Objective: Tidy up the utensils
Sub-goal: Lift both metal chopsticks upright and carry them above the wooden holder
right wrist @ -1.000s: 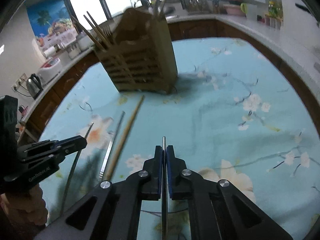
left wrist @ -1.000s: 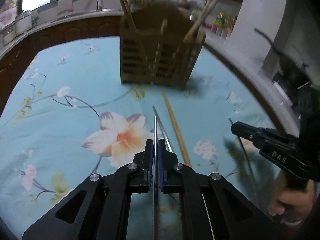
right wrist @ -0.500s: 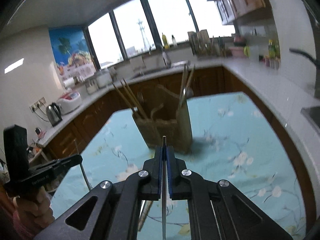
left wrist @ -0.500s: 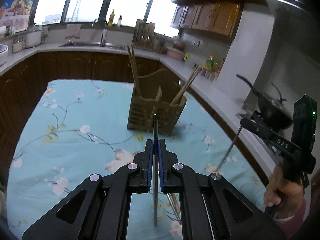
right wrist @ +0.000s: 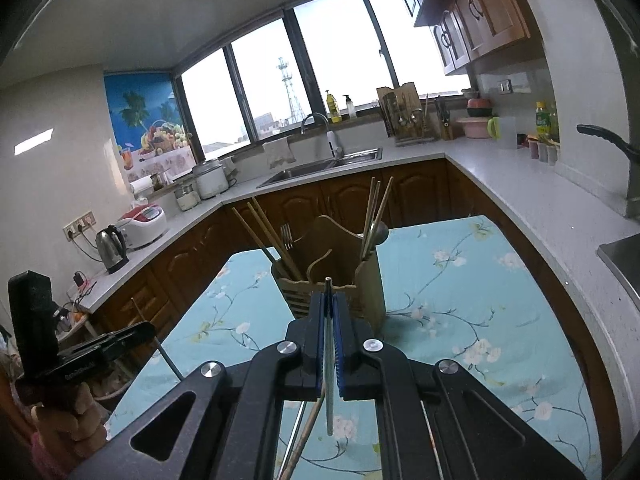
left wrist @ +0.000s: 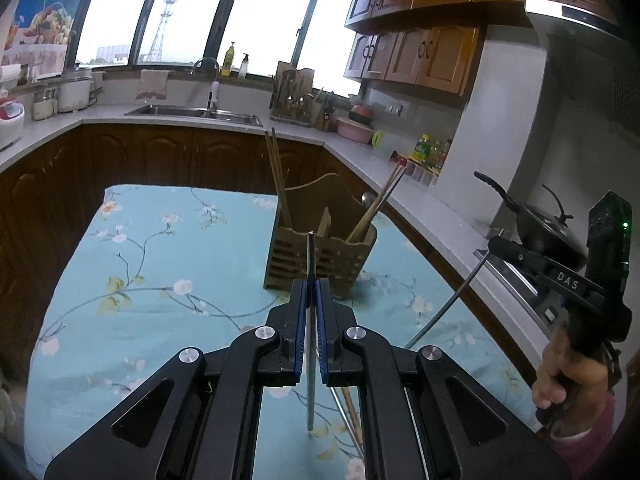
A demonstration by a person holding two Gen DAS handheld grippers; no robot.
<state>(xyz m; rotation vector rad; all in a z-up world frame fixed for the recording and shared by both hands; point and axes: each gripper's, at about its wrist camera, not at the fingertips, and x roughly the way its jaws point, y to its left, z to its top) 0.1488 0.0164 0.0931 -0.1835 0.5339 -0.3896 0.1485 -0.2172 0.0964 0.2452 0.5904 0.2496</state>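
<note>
Both grippers hover above the bench: the left gripper [left wrist: 311, 300] and the right gripper [right wrist: 328, 312] each pinch a metal chopstick [left wrist: 310, 256]; the wooden holder [left wrist: 320, 256] contains wooden chopsticks [left wrist: 276, 176].

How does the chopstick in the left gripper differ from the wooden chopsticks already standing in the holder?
The chopstick in the left gripper is thin grey metal; the chopsticks in the wooden holder are brown wood. The metal one is clamped in shut jaws, off the table; the wooden ones stand loose in the holder's compartments, leaning outward. Both are long, slim sticks. The right gripper grips a similar metal stick.
</note>
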